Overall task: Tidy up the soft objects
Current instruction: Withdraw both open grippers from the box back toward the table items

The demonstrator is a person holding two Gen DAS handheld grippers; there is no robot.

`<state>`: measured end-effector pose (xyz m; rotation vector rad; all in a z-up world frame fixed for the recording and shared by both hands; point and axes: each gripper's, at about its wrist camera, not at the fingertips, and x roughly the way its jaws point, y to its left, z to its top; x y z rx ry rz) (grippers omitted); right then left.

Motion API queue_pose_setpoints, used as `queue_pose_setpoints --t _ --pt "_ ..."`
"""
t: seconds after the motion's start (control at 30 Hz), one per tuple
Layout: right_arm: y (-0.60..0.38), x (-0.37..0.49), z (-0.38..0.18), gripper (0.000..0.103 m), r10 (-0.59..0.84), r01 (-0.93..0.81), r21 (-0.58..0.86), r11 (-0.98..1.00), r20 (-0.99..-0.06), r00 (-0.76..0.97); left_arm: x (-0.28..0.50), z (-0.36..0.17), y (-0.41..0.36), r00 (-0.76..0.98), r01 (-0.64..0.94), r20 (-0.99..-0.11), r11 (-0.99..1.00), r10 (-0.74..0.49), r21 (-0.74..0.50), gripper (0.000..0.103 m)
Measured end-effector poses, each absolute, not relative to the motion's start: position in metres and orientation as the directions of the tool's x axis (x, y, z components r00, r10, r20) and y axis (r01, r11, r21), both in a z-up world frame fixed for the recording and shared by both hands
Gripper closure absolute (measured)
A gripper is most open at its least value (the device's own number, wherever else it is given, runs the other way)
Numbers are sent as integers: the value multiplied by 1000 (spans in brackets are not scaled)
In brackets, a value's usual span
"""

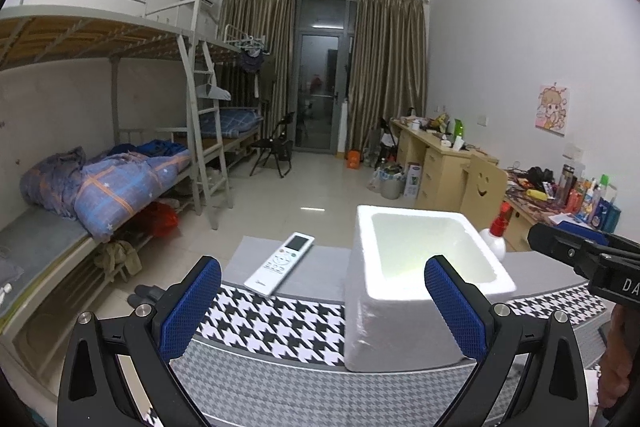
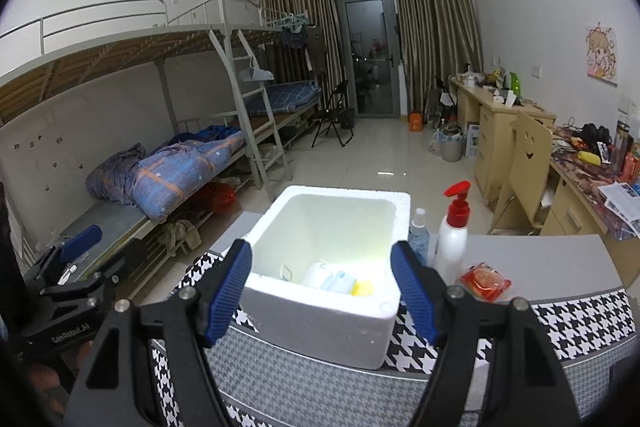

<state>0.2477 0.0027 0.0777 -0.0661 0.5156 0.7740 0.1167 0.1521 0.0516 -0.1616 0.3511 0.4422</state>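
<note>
The left hand-held gripper (image 1: 322,303) is held wide open with nothing between its blue ribbed pads (image 1: 192,307), raised above the near edge of the worktop (image 1: 280,263), which is covered in grey and black-and-white houndstooth cloth. The right hand-held gripper (image 2: 322,291) is likewise spread wide and empty, its blue pads (image 2: 414,293) framing the near corners of the white square foam box (image 2: 320,327) without touching it.

The foam box stands upright on the cloth, open at the top. Inside it, on the bottom toward the near wall, several small soft items (image 2: 336,281) are seen lying together: a white one, a pale blue one and a yellow one; what they are cannot be told.

Just right of the box, a small clear bottle with blue liquid (image 2: 419,235) and a white pump bottle with a red nozzle (image 2: 452,235) stand upright, close together. A red wrapped packet (image 2: 485,281) lies near them on the cloth. To the left of the box, a white remote control (image 1: 280,263) lies flat on the grey part of the worktop.
</note>
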Motion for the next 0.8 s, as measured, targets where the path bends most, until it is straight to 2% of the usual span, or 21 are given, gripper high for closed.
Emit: queue_pose_setpoints --t 0.1,0.27,0.33,0.4,0.6,0.8 --pt "-3 242 79 21 648 -678 124 724 -457 609 111 51 146 854 -428 -362 900 373 -82 1" --pt "-15 234 78 21 645 -669 124 733 -440 625 103 51 136 863 -412 -357 907 358 -88 1" --pt "-20 230 76 11 642 -668 115 735 -433 632 100 50 132 865 -410 -353 908 356 -89 1" --pt "-23 224 74 8 625 -660 77 748 -416 660 98 50 127 866 -406 -351 910 356 -80 1" --pt "-32 206 70 8 607 -654 8 757 -382 697 91 48 113 876 -384 -349 919 333 -87 1" --pt "-47 198 65 8 598 -636 30 771 -379 706 79 42 103 881 -381 -338 920 330 -95 1"
